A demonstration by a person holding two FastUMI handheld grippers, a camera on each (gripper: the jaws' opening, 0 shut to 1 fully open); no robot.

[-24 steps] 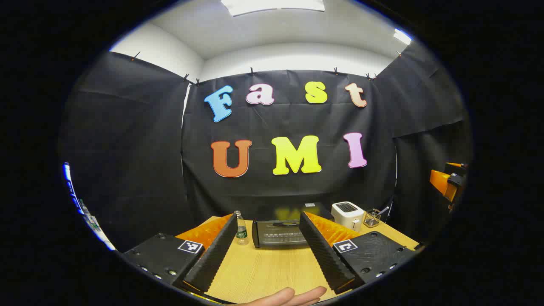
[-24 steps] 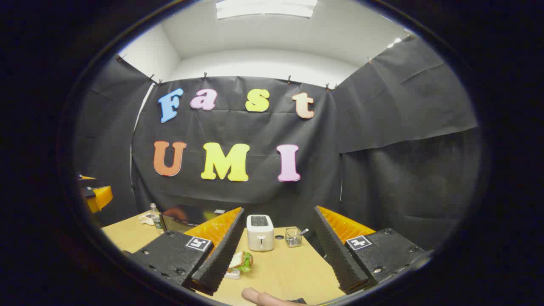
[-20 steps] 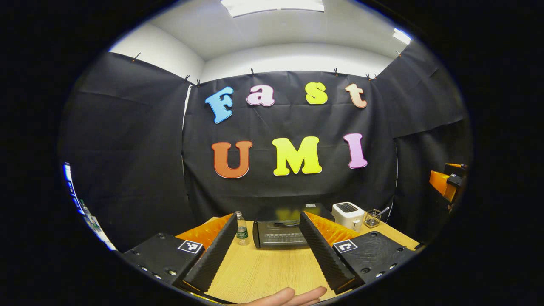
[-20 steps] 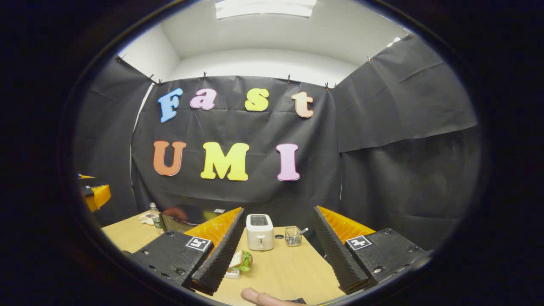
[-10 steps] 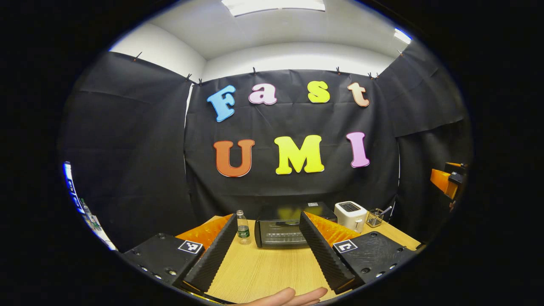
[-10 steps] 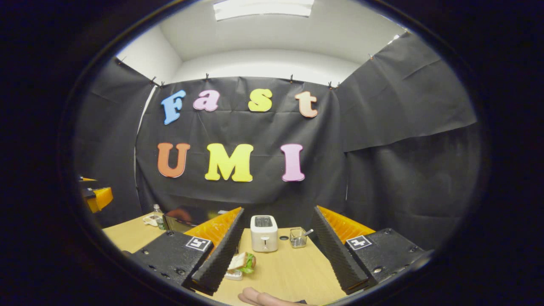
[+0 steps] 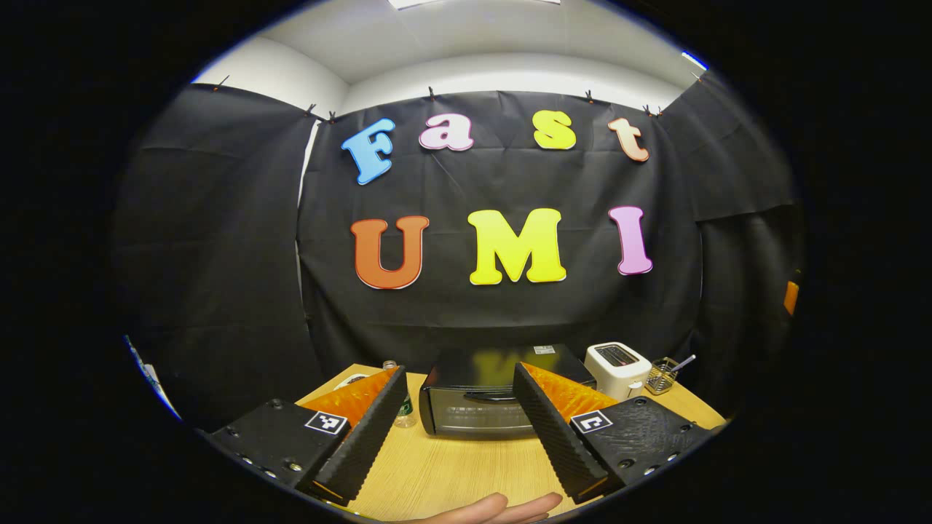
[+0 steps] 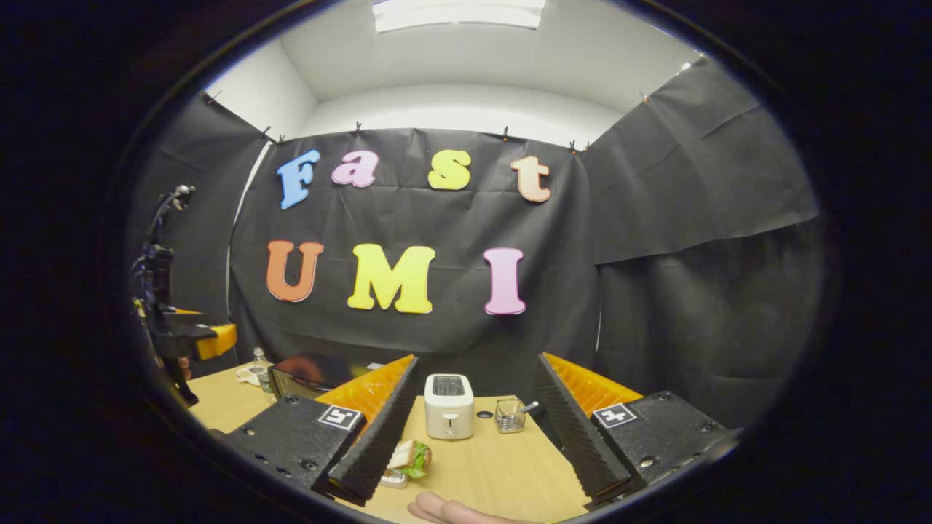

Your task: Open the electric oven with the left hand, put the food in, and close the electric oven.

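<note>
Now the spread-fingered left gripper [image 7: 451, 429] should meet the black boxy electric oven's [image 7: 480, 397] door handle [image 7: 489, 397] squarely, near the wooden table's [image 7: 451, 473] back edge.

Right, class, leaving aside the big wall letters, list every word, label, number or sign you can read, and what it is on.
Label on the water bottle: too small to read.
Sticker on top of the electric oven: too blurred to read.
Square tags on the left gripper and right gripper: coded patterns, no words.
No text here can be read.
</note>
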